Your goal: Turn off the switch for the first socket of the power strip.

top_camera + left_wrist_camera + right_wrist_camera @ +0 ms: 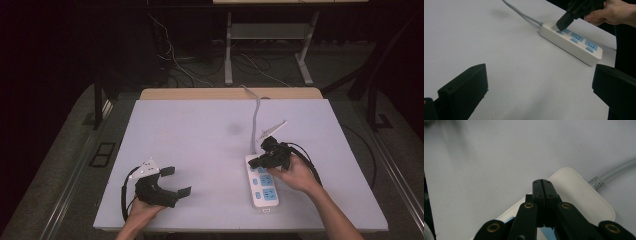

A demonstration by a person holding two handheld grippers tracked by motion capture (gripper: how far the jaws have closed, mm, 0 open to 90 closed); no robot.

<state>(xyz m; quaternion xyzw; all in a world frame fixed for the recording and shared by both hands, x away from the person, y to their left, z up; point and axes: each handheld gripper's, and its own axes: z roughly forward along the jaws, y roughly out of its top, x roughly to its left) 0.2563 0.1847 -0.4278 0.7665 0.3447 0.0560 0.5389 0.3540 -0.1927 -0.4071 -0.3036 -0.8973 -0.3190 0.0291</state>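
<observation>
A big white table [200, 135] takes up most of the high view, with a thin wooden edge at its far side. On the table, toward the right and near the front, lies a white power strip [262, 185] with blue sockets. Its long side runs from front to back. A grey cord [256, 120] comes out of the far end of the strip and goes away across the table to the back edge. The right gripper [252, 162], held in the person's right hand [295, 175], points down at the far end of the strip. Its two black jaws are pressed tight together with nothing between them. In the left gripper view the tip of the right gripper sits on a small blue button [560, 32] at the cord end of the strip. The left gripper [177, 182] rests low near the front left of the table, well apart from the strip. Its jaws stand wide apart and hold nothing.
</observation>
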